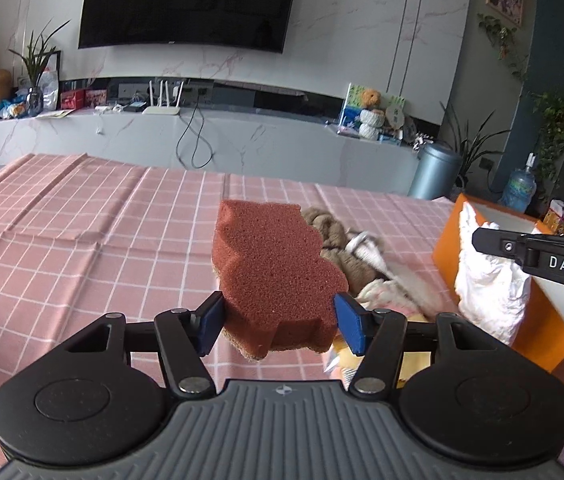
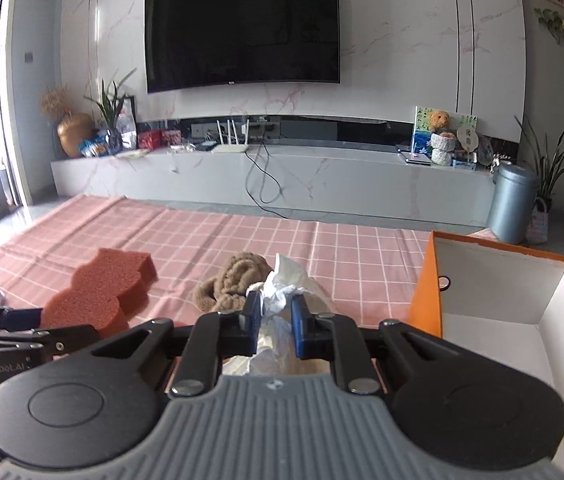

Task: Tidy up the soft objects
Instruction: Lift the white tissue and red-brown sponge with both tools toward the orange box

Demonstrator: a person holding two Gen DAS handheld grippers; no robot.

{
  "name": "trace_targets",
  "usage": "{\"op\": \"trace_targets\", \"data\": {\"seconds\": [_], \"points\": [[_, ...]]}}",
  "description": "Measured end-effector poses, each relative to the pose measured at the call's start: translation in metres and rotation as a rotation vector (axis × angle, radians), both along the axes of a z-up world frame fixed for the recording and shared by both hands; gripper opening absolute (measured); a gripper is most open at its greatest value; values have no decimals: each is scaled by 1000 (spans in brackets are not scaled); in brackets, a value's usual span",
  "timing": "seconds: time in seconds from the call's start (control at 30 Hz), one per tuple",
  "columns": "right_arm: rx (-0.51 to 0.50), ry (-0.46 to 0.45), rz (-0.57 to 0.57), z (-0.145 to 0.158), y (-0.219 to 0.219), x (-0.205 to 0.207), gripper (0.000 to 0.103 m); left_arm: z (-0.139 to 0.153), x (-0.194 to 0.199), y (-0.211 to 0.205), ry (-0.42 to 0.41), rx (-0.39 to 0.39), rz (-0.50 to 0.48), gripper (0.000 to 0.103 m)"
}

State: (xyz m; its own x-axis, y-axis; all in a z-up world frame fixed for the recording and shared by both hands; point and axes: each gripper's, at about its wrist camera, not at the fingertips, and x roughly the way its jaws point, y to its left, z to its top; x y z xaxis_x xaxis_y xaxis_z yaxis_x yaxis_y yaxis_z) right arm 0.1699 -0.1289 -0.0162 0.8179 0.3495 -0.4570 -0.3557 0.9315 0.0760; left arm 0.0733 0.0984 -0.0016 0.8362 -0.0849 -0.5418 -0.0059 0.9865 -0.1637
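My left gripper [image 1: 277, 322] is shut on a rust-red sponge [image 1: 277, 268] with a wavy outline, lifted above the pink checked cloth [image 1: 81, 240]. The same sponge [image 2: 97, 292] shows at the left of the right wrist view, with the left gripper's fingers [image 2: 21, 316] on it. My right gripper [image 2: 275, 320] is shut on a crumpled white tissue [image 2: 282, 288], which hangs in front of the orange box [image 1: 546, 320] in the left view as a white wad [image 1: 490, 284]. A brown fuzzy cloth [image 2: 237, 280] lies bunched on the table between both grippers.
The orange box [image 2: 502, 312] with a white inside stands open at the right. Cream and yellow soft items [image 1: 386, 300] lie beside the brown cloth. Beyond the table are a marble TV bench [image 2: 282, 176], a grey bin [image 2: 512, 204] and potted plants.
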Motion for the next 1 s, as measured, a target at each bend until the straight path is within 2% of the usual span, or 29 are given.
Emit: {"op": "trace_targets", "data": {"seconds": [0.23,0.6,0.8,1.0], "points": [[64,-26,4,23,-21,-14,14,25,-7,-17,-69,0,-53,68],[58,-119,-40,55,-67,-42,14,51,-8,-65,-133,-11,-203,68],[27,-133,-78,62,-98,-46,13,53,3,-93,-134,-31,-306,68],[12,-97,-130,56,-125,-42,14,47,17,-119,-125,-38,-384,68]]}}
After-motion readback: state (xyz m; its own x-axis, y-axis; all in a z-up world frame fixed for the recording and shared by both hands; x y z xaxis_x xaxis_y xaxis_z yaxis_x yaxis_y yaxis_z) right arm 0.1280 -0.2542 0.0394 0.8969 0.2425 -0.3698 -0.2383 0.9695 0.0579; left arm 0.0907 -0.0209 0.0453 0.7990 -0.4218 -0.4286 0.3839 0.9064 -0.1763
